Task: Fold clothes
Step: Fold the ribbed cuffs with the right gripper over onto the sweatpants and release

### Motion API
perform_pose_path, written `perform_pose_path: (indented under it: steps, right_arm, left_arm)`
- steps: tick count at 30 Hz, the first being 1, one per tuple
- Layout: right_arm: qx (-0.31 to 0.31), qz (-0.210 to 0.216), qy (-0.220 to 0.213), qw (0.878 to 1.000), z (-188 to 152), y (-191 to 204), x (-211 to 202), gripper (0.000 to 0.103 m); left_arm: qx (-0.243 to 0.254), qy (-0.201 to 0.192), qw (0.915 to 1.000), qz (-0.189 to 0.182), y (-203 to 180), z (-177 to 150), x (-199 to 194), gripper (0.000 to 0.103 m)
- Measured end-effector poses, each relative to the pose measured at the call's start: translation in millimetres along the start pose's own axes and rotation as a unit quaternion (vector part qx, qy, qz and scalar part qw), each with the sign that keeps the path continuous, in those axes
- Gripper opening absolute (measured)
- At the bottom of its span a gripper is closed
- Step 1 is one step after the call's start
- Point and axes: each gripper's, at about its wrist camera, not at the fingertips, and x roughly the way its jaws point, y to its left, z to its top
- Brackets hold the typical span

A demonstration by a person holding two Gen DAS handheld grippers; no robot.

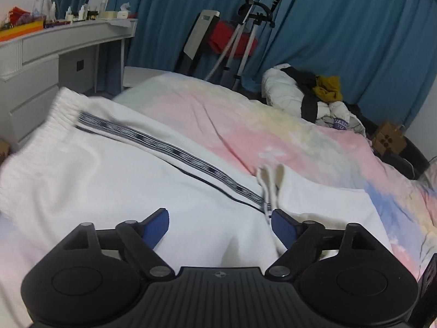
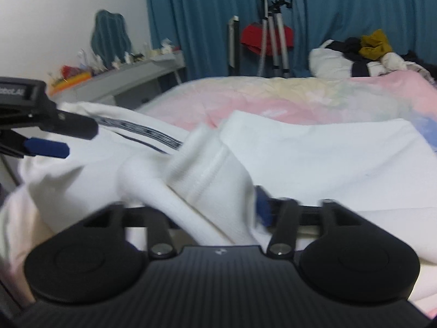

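A white garment (image 1: 114,180) with a dark patterned stripe (image 1: 169,147) and a ribbed hem lies spread on the bed; two white drawstrings (image 1: 270,180) rest on it. My left gripper (image 1: 220,218) hovers over the cloth, open, with nothing pinched between its blue pads (image 1: 157,225). In the right wrist view a bunched fold of the same white garment (image 2: 207,169) lies between the fingers of my right gripper (image 2: 207,210). Its right blue pad (image 2: 263,207) stands beside the fold; the left pad is hidden by cloth. The left gripper (image 2: 62,139) shows at the left edge there, open.
The bed (image 1: 286,125) has a pastel pink, yellow and blue cover. A pile of clothes (image 1: 308,95) sits at its far right. A white dresser (image 1: 41,63) with bottles stands left. A tripod (image 1: 245,41), a red item and blue curtains are behind; a cardboard box (image 1: 387,136) lies beside the bed.
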Motion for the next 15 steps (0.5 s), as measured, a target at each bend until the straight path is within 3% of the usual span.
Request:
perform_pose_path:
  steps: [1, 2, 5, 8, 12, 15]
  right_arm:
    - [0.002, 0.003, -0.002, 1.000, 1.0, 2.0, -2.8, 0.080]
    - [0.005, 0.006, -0.003, 1.000, 2.6, 3.6, -5.4, 0.083]
    - [0.020, 0.019, -0.001, 1.000, 10.5, 6.1, -13.4, 0.084]
    - [0.044, 0.034, -0.005, 0.998, 15.4, 7.4, -29.6, 0.085]
    - [0.048, 0.042, -0.033, 0.997, 21.4, 5.6, -54.0, 0.085]
    - [0.047, 0.010, -0.070, 0.996, 27.3, -2.0, -67.4, 0.085]
  left_arm:
    - [0.004, 0.001, 1.0000, 0.005, 5.2, 2.9, -6.4, 0.087]
    - [0.008, 0.003, 0.9999, 0.011, 10.6, 5.8, -12.8, 0.091]
    - [-0.011, -0.014, 0.9988, 0.047, 34.8, 11.4, -31.8, 0.099]
    - [-0.047, -0.022, 0.9971, 0.056, 62.0, 14.8, -43.1, 0.099]
    - [-0.098, -0.019, 0.9942, 0.040, 85.5, 11.2, -44.1, 0.099]
    - [-0.126, -0.015, 0.9916, 0.025, 95.3, 8.3, -40.8, 0.099]
